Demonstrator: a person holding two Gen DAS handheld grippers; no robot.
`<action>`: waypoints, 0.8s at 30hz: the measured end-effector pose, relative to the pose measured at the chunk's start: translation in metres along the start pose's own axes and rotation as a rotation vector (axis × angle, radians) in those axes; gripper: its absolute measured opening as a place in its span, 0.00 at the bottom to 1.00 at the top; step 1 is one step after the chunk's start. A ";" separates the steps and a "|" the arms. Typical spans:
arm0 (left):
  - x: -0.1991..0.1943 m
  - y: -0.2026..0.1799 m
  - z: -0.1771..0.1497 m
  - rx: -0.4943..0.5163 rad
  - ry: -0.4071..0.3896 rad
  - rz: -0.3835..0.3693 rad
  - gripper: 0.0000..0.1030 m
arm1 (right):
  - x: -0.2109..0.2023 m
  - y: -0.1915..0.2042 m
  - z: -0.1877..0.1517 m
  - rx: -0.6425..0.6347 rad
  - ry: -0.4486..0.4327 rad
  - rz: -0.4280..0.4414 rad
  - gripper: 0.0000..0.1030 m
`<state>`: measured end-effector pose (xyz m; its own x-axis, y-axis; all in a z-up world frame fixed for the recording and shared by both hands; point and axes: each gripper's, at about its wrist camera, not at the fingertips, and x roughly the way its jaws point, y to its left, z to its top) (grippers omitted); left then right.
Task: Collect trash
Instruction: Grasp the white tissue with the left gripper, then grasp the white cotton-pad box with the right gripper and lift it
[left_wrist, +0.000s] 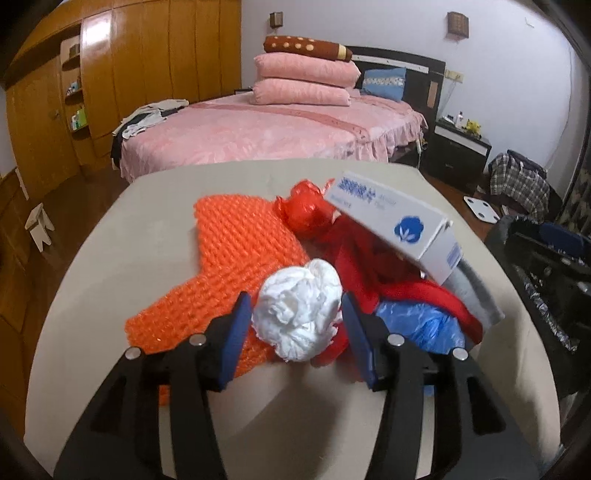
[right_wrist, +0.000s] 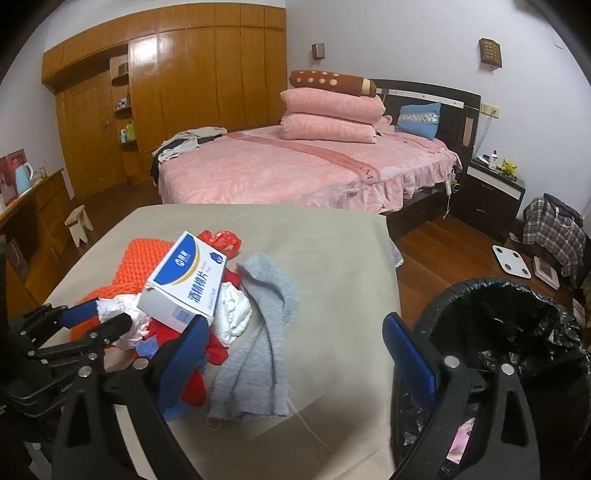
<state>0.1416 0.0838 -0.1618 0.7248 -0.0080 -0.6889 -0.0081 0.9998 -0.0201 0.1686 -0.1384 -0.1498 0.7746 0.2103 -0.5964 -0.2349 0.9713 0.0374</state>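
A crumpled white tissue ball (left_wrist: 297, 314) lies in a trash pile on the beige table (left_wrist: 147, 236). My left gripper (left_wrist: 295, 325) straddles it, its blue pads close on either side of the ball; it also shows in the right wrist view (right_wrist: 107, 314). The pile holds an orange bubble-wrap sheet (left_wrist: 236, 258), a red plastic bag (left_wrist: 308, 210), a white and blue box (left_wrist: 399, 225), red cloth (left_wrist: 369, 266), a blue bag (left_wrist: 424, 325) and a grey cloth (right_wrist: 266, 332). My right gripper (right_wrist: 295, 354) is open and empty, above the table's right part beside the bin.
A bin with a black liner (right_wrist: 517, 339) stands at the table's right edge. A pink bed (right_wrist: 303, 166) lies beyond the table, a dark nightstand (right_wrist: 491, 195) and a white scale (right_wrist: 511, 260) to the right, a small stool (right_wrist: 79, 225) to the left.
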 end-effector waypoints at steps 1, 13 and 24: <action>0.003 0.000 -0.001 0.002 0.007 -0.003 0.45 | 0.000 0.000 -0.001 0.000 0.001 -0.001 0.90; -0.020 0.010 0.006 -0.038 -0.054 -0.015 0.23 | 0.006 0.014 0.008 -0.007 -0.010 0.031 0.90; -0.046 0.038 0.022 -0.071 -0.124 0.041 0.23 | 0.022 0.041 0.023 -0.001 0.002 0.105 0.86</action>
<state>0.1231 0.1228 -0.1152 0.8023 0.0393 -0.5956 -0.0844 0.9953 -0.0481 0.1893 -0.0912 -0.1432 0.7449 0.3104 -0.5906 -0.3152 0.9439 0.0985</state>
